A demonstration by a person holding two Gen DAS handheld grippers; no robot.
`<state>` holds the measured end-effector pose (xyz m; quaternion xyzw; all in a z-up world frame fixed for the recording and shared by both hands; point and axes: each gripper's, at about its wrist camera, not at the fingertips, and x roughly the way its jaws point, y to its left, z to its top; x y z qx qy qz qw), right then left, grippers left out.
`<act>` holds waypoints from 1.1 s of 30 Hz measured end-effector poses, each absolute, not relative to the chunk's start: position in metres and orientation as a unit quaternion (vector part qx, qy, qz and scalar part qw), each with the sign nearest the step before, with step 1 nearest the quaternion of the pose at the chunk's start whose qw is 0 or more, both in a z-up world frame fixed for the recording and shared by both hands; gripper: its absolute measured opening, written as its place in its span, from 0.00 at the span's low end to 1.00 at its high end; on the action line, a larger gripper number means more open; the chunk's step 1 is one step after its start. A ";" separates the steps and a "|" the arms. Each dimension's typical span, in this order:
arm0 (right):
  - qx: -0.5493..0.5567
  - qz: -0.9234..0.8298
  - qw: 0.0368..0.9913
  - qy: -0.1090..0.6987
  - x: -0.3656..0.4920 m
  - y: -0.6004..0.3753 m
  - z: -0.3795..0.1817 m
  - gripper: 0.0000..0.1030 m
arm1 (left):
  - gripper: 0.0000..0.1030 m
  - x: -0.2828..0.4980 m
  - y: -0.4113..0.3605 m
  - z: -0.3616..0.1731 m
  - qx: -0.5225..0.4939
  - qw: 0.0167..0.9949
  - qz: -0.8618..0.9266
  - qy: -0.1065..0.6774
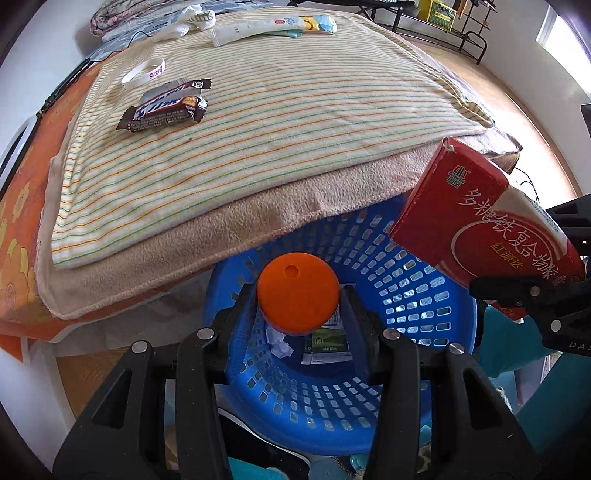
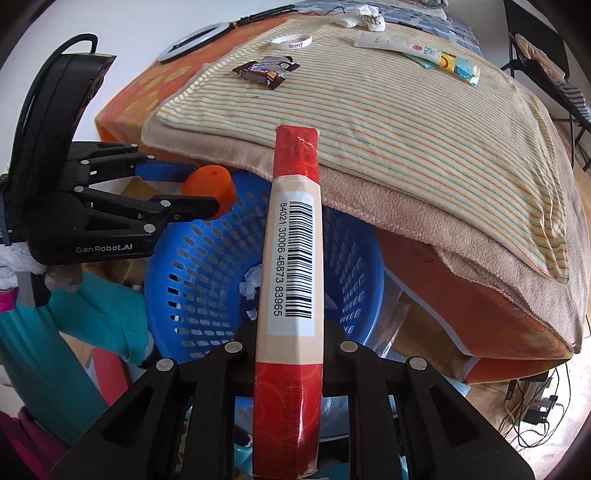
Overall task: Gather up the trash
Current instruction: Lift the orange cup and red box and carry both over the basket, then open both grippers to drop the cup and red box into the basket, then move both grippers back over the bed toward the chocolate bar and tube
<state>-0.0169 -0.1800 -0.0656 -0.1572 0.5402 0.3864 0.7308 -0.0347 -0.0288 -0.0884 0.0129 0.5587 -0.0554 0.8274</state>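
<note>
Two grippers hang over a round blue plastic basket with slotted walls [image 1: 388, 266], which sits on the floor partly tucked under the edge of the bed; the left gripper [image 1: 299, 295] is clenched on a round orange plastic lid or cap [image 1: 298, 291], its black fingers pressing the cap's two sides, and the cap hangs directly above the basket's opening; the right gripper [image 2: 290, 332] grasps a long flat red cardboard box with a cream band and a barcode label [image 2: 291, 266], holding it by its narrow faces so that the box stands up along the fingers, its far end over the basket's rim near the bed's edge; from the left wrist view the same box shows its broad red face with white printed characters, to the right of the cap and apart from it; inside the basket lie a crumpled white paper wad [image 1: 279, 343] and a small printed packet [image 1: 327, 343]; on the striped cream blanket [image 1: 277, 122] covering the bed rest a brown chocolate bar wrapper [image 1: 166, 107], a white rubber wristband [image 1: 144, 74] just beyond it, a white squeeze tube [image 1: 255, 29], a colourful sachet [image 1: 317, 24] beside the tube and a crumpled white tissue [image 1: 188, 22].
</note>
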 end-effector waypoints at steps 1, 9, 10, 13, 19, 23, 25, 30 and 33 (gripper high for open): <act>-0.161 0.387 0.728 0.543 -0.019 -0.179 -0.069 0.16 | 0.46 -0.036 -0.030 -0.092 0.016 0.825 -0.057 0.562; -0.176 0.397 0.706 0.560 -0.027 -0.169 -0.088 0.18 | 0.46 -0.040 -0.036 -0.108 0.023 0.815 -0.059 0.576; -0.175 0.397 0.705 0.560 -0.027 -0.169 -0.090 0.18 | 0.46 -0.040 -0.036 -0.109 0.024 0.813 -0.058 0.578; -0.174 0.392 0.706 0.564 -0.026 -0.169 -0.092 0.18 | 0.48 -0.040 -0.037 -0.113 0.026 0.810 -0.053 0.583; -0.161 0.380 0.710 0.570 -0.018 -0.174 -0.093 0.49 | 0.65 -0.038 -0.035 -0.111 0.028 0.815 -0.044 0.578; -0.162 0.372 0.718 0.565 -0.016 -0.174 -0.090 0.53 | 0.67 -0.034 -0.032 -0.111 0.029 0.813 -0.039 0.580; -0.161 0.367 0.721 0.565 -0.014 -0.176 -0.088 0.57 | 0.67 -0.033 -0.032 -0.111 0.028 0.814 -0.038 0.579; -0.159 0.359 0.728 0.562 -0.011 -0.177 -0.087 0.61 | 0.67 -0.029 -0.030 -0.108 0.027 0.817 -0.033 0.575; -0.159 0.352 0.735 0.557 -0.010 -0.177 -0.084 0.63 | 0.67 -0.027 -0.028 -0.104 0.024 0.819 -0.032 0.572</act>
